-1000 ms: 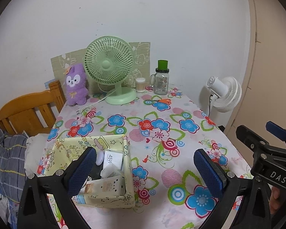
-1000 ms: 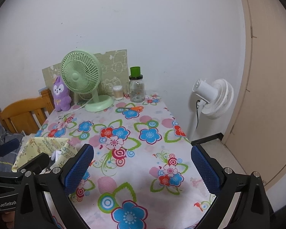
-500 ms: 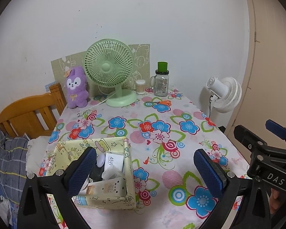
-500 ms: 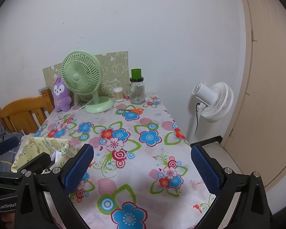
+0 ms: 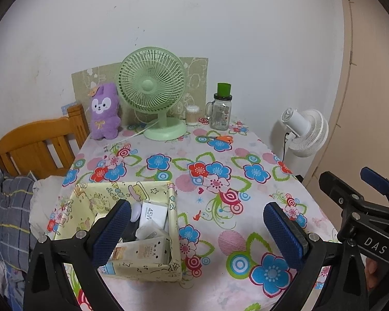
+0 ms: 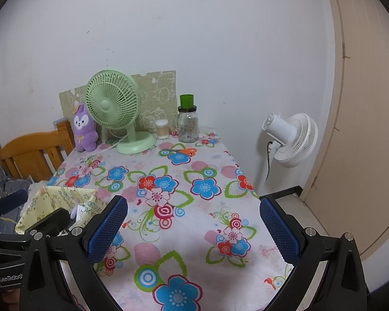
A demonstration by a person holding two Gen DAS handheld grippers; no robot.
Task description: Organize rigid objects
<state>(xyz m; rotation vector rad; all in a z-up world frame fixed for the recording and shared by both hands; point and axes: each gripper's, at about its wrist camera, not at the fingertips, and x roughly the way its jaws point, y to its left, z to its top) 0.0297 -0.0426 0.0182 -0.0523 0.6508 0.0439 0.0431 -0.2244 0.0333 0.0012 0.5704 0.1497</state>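
A yellow patterned fabric box (image 5: 172,223) stands at the near left of the flowered table and holds a white 45W charger box (image 5: 153,213), a cream carton (image 5: 145,252) and other small items. It also shows in the right wrist view (image 6: 64,197). My left gripper (image 5: 197,233) is open and empty, held above the table's front edge beside the box. My right gripper (image 6: 192,229) is open and empty over the near right of the table. Orange-handled scissors (image 5: 217,138) lie at the back of the table.
A green desk fan (image 5: 153,90), a purple plush toy (image 5: 103,111), a cotton swab jar (image 5: 192,115) and a glass jar with a green lid (image 5: 221,108) stand along the wall. A wooden chair (image 5: 36,147) is at the left. A white floor fan (image 5: 306,129) stands at the right.
Both grippers have drawn slightly back and up, so the table looks a bit farther away. Both stay open and empty. Nothing on the table has moved.
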